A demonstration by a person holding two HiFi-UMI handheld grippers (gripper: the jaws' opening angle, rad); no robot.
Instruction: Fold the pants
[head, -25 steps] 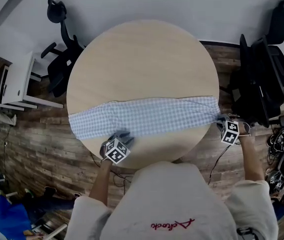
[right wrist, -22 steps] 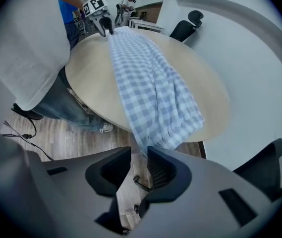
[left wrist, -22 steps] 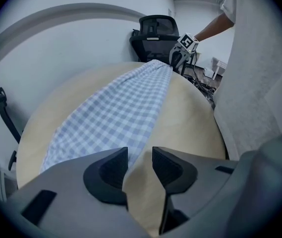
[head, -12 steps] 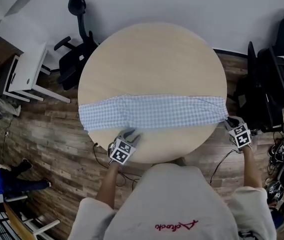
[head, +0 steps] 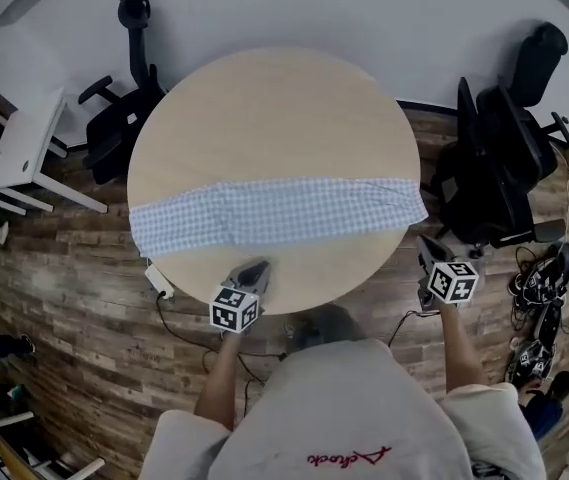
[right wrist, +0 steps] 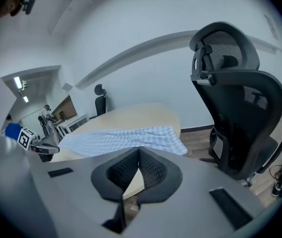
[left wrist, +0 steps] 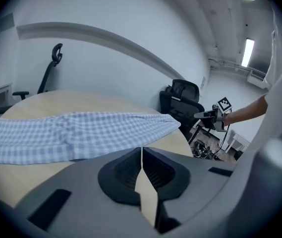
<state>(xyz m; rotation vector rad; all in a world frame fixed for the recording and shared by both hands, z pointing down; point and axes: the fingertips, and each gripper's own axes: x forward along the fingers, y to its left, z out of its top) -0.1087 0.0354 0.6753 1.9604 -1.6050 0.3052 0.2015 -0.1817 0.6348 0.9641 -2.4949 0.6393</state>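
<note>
Head view: pants [head: 274, 213], table [head: 264, 108], plank floor [head: 54, 313]

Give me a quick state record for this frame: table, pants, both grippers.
surface: round wooden table
garment: pants, checked, laid flat in one strip that spans the table edge to edge
left: left gripper, jaws just closed and now together, nothing between them; at the near table edge, clear of the pants
right: right gripper, jaws just closed and now together, empty; off the table beside its right edge, over the floor
fold progress: no fold made yet
</note>
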